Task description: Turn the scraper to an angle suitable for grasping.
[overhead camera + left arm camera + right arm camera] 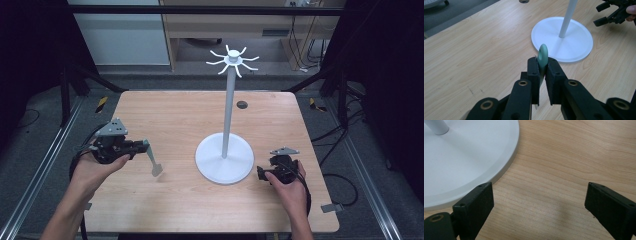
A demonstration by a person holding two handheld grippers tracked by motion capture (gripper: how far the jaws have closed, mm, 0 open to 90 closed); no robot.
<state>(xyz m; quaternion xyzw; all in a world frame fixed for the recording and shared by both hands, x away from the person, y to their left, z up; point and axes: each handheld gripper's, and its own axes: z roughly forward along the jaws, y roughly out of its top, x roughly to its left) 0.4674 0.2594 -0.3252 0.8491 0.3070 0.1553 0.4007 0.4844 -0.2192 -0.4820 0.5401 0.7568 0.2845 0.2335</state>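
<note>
Left claw (542,68): clenched on one pale green utensil (543,53), jaws pinching its handle just below the ring end; held over the left part of the desk (170,115).
Utensil, high view: grey handle and flat blade (153,162) hang down from the claw (146,146), off the desk surface; what kind of utensil, cannot tell.
Right claw (539,206): released, two jaws wide apart, bare wood between them; held low near the desk's right edge (260,173).
Stand (224,160): one, white, round base right of desk centre, just beside the right claw; one upright pole.
Hooks (232,60): about eight prongs at the pole top, all bare.
Hole (242,104): one, dark, near the desk's far edge.
</note>
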